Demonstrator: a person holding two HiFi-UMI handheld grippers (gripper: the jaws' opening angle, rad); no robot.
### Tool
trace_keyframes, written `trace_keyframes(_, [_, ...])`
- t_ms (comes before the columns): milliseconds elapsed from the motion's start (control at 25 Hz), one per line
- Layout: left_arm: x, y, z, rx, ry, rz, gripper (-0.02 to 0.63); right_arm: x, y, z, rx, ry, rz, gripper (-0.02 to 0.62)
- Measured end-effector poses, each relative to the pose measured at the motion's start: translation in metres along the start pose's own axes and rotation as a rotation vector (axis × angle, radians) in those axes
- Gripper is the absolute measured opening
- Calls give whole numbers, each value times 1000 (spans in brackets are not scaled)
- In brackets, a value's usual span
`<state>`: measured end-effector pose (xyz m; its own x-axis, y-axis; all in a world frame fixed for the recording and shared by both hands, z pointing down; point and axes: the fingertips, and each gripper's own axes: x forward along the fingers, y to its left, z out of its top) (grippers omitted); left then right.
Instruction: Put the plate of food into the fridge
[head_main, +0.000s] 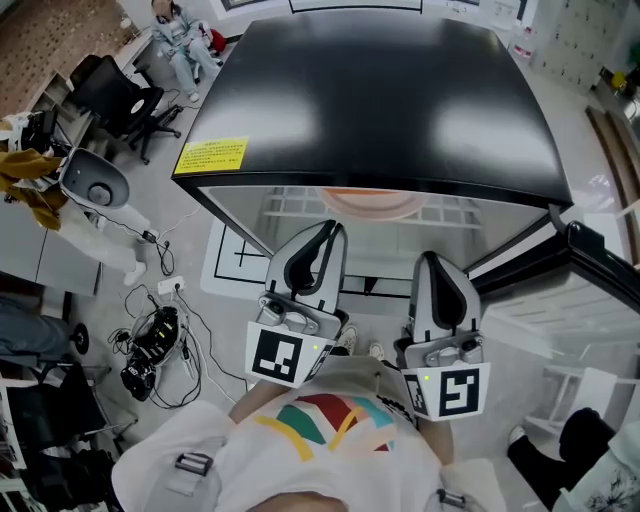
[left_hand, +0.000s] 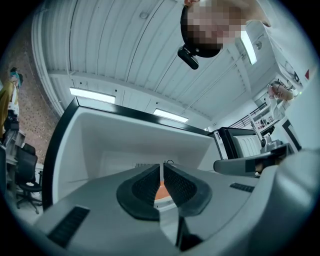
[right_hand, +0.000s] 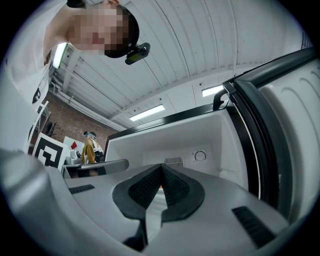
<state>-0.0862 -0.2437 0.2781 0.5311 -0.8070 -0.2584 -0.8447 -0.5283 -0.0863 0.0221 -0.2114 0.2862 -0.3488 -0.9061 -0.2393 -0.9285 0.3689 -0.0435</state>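
Fridge (head_main: 370, 100) stands open, an orange plate (head_main: 372, 203) on a shelf (head_main: 290, 208) inside. Left tongs (head_main: 330, 228) and right tongs (head_main: 428, 258), both clenched and empty, point toward it.

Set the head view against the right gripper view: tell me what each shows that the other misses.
Head view only: the fridge's glossy black top with its yellow label, the white shelf bearing the round orange plate, and black cables on the floor. Right gripper view only: the round control dial and vent grille on the fridge's back wall, plus ceiling strip lights. Both: the open fridge's white interior, the left gripper, and the right gripper with fingers shut on nothing.
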Motion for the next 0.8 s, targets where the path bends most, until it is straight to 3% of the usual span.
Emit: trace_keyframes(800, [-2,3,3,-2,-6,8,29,1,4,-1,-8,6,12,0])
